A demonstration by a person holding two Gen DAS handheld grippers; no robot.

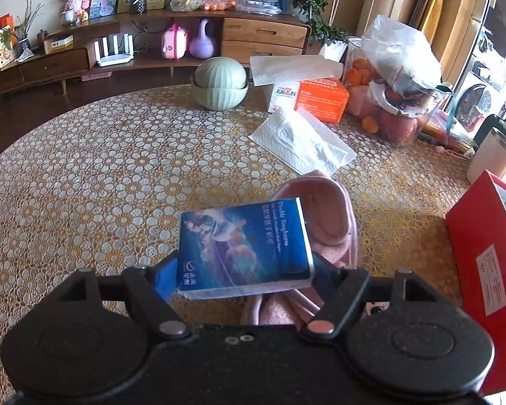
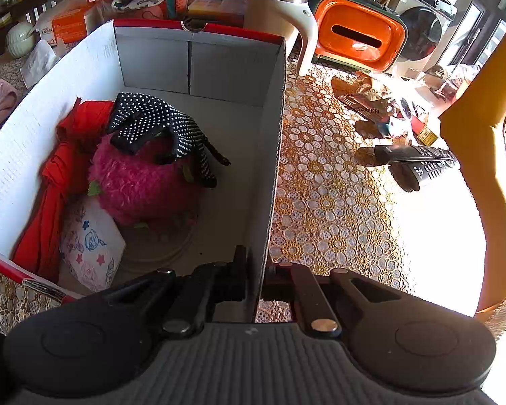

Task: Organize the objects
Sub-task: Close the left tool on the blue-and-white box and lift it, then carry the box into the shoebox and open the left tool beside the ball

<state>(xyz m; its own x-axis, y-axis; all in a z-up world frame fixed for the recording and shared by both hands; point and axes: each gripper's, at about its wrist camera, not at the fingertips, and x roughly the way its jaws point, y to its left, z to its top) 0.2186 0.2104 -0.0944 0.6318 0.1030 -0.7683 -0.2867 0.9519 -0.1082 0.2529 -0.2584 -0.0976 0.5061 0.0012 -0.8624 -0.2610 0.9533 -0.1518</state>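
A blue tissue pack [image 1: 243,246] sits crosswise between the fingers of my left gripper [image 1: 244,275], which is shut on it and holds it tilted above the table. Just behind it a pink cloth [image 1: 327,216] lies on the lace tablecloth. The red outer wall of the cardboard box [image 1: 482,236] stands at the right. In the right wrist view my right gripper [image 2: 256,283] is shut on the box's right wall [image 2: 273,135]. Inside lie a pink plush [image 2: 141,185], a black dotted glove [image 2: 158,125], a red cloth [image 2: 57,182] and a patterned tissue pack [image 2: 91,246].
Stacked green bowls [image 1: 219,84], an orange tissue box [image 1: 320,99], loose paper towels [image 1: 303,141] and a bag of fruit [image 1: 394,94] crowd the table's far side. Right of the box are a white jug [image 2: 280,17], an orange container [image 2: 357,37] and remote controls [image 2: 418,162].
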